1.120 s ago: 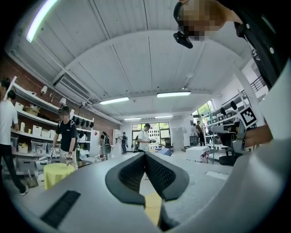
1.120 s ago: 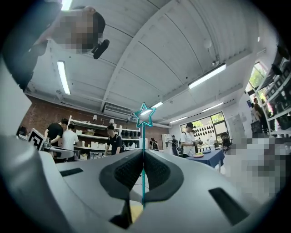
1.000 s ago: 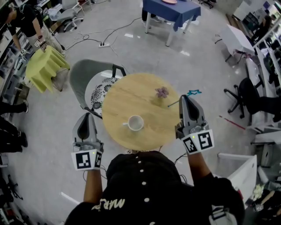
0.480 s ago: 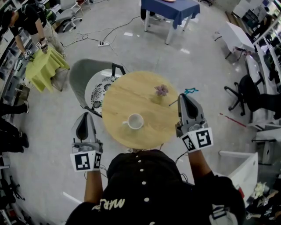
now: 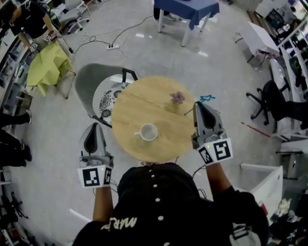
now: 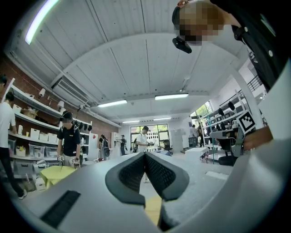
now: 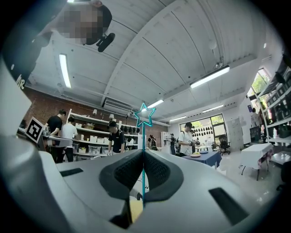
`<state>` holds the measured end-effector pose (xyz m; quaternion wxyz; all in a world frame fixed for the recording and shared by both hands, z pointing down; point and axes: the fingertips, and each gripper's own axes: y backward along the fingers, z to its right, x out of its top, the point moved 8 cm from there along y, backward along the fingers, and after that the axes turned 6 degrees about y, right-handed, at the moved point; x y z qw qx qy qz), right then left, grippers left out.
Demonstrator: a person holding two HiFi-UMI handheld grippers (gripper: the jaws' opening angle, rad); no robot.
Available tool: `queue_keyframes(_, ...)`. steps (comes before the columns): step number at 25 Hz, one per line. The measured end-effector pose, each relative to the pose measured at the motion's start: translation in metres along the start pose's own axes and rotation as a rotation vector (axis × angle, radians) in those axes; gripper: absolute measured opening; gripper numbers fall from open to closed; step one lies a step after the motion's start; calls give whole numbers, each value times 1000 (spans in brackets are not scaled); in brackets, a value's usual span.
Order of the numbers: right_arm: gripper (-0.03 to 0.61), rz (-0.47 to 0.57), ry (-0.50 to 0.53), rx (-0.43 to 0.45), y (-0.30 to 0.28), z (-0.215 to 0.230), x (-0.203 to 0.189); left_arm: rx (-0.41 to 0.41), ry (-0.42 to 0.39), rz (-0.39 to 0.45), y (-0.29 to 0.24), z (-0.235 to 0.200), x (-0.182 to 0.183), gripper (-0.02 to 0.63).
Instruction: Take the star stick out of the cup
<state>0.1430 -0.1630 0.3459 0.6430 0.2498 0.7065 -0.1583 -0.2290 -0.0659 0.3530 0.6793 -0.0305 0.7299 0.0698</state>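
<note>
A white cup (image 5: 148, 132) stands near the front of the round wooden table (image 5: 134, 108). My right gripper (image 5: 200, 106) hangs over the table's right edge, shut on the thin teal star stick (image 7: 143, 136). The stick is out of the cup; its star (image 5: 207, 99) points beyond the table's rim. In the right gripper view the star (image 7: 144, 115) rises above my closed jaws. My left gripper (image 5: 93, 132) hovers off the table's left side, pads together (image 6: 145, 157), with nothing between them.
A small purple flower (image 5: 177, 98) lies on the table's far right. A grey chair with a patterned cushion (image 5: 108, 98) stands behind the table at the left. A blue-clothed table (image 5: 186, 10), office chairs (image 5: 272, 103) and floor cables (image 5: 110, 41) surround it. People stand by shelves (image 7: 68, 134).
My right gripper has drifted slightly left and up in the picture with the star stick still in it. The left gripper has barely moved.
</note>
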Motion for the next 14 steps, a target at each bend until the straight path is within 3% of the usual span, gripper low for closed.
queue_keyframes(14,8,-3,7,19,-11,-10,-3,-4,2,-4,-1,-7,-2,-2)
